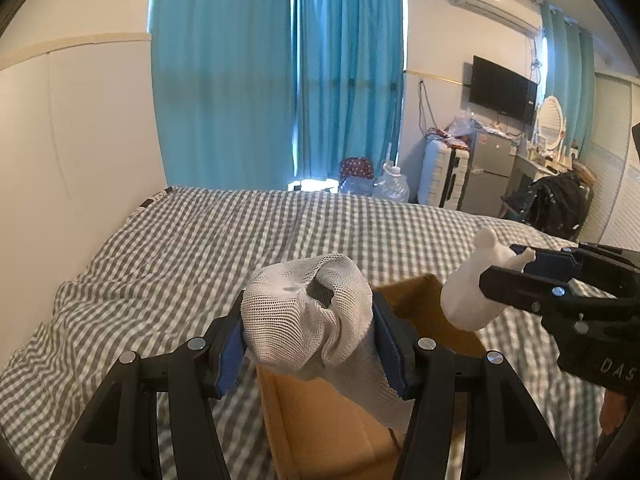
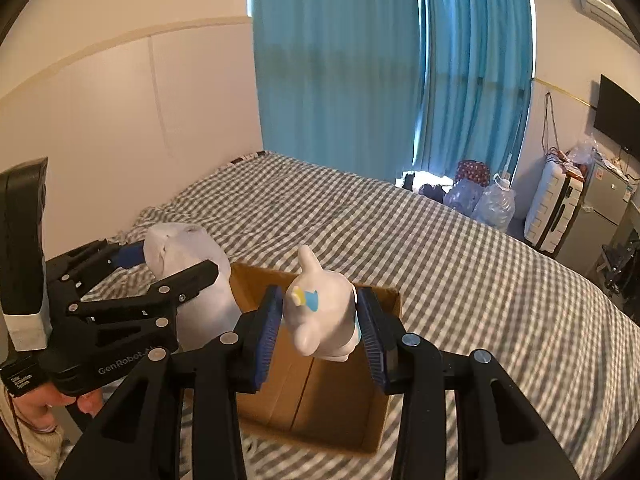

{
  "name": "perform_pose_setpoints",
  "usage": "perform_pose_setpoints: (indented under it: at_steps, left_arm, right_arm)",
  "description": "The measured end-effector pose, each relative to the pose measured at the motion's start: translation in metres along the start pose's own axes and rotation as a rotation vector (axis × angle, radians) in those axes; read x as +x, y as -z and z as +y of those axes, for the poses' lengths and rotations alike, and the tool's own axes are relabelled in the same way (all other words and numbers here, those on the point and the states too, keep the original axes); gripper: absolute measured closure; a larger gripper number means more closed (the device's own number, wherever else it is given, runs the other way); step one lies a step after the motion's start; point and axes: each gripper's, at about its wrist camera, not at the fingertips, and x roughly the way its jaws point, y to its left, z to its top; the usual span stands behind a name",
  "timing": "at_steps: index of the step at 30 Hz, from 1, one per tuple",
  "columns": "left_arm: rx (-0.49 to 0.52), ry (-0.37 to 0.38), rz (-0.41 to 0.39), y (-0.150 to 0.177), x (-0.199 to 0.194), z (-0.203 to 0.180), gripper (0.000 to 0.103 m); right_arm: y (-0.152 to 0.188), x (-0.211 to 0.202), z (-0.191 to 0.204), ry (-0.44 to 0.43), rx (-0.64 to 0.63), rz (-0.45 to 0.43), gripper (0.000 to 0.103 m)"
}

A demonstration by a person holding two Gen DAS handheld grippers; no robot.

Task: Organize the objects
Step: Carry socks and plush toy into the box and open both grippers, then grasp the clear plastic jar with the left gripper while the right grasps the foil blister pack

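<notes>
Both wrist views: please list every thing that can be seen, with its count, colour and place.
sock: one, white mesh, held in the left tongs above the box
toy figure: one, white with blue and yellow marks, held in the right tongs above the box
cardboard box: one, brown, open, on the bed
bed cover: one, grey and white check
curtains: blue, at the window
television: one, black, on the wall
air conditioner: one, white, high on the wall
suitcase: one, white, past the bed
water bottles: two, clear, on the floor
left tongs: black, blue pads
right tongs: black, blue pads
</notes>
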Motion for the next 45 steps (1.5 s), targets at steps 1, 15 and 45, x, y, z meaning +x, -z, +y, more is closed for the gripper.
perform_pose_setpoints:
  at_steps: [1, 15, 45]
  left_arm:
    - [0.007, 0.0, 0.012, 0.001, 0.013, 0.0, 0.044]
    - [0.091, -0.019, 0.145, 0.028, 0.08, -0.028, 0.043]
    - [0.014, -0.008, -0.029, 0.049, -0.176, -0.017, 0.0]
  right_arm:
    - [-0.001, 0.011, -0.003, -0.003, 0.001, 0.009, 0.064]
    - [0.039, 0.095, -0.035, -0.02, 0.065, 0.115, 0.064]
    - [0.038, -0.211, 0.04, 0.206, 0.016, -0.111, 0.013]
